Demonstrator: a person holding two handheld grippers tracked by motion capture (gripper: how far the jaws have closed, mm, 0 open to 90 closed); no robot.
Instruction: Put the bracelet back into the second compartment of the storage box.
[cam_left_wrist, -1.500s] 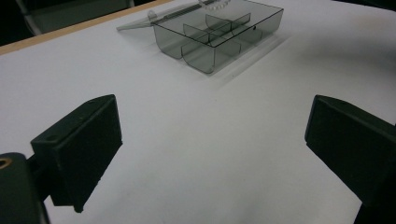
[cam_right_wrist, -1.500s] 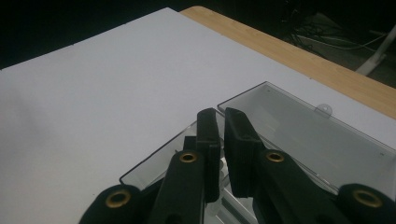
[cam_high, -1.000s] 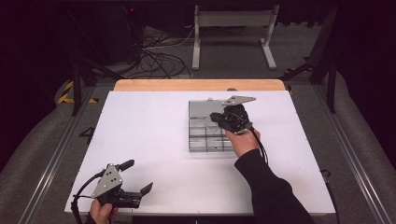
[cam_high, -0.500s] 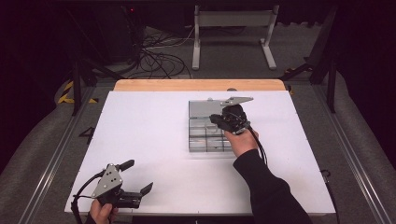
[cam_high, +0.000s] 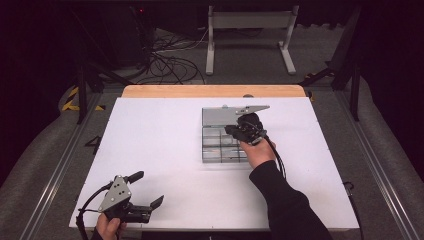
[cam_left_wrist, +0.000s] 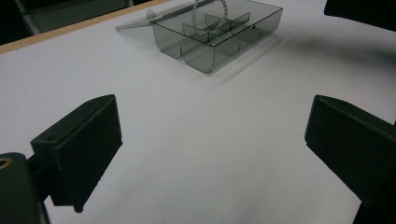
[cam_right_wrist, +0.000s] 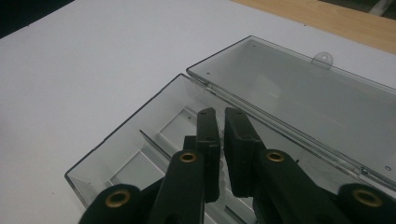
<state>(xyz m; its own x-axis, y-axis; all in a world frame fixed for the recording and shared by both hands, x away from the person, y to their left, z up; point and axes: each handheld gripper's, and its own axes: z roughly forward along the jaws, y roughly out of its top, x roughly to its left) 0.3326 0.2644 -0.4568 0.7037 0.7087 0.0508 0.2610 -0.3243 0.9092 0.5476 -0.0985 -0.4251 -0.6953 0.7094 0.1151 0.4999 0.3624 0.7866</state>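
Two grippers here, but only the right gripper (cam_right_wrist: 220, 112) matters: its jaws are closed almost together, tips pointing down into the clear compartment box (cam_high: 220, 150), and they look pinched on a pale beaded strand (cam_right_wrist: 223, 170), though I can't be fully sure. So the box sits directly under the tips, mid-table, its lid (cam_right_wrist: 303, 93) folded flat open on the far side. Whatever comes next is basically straight down into a compartment, while the left gripper (cam_high: 147, 189) idles wide open and empty at the near edge, well apart
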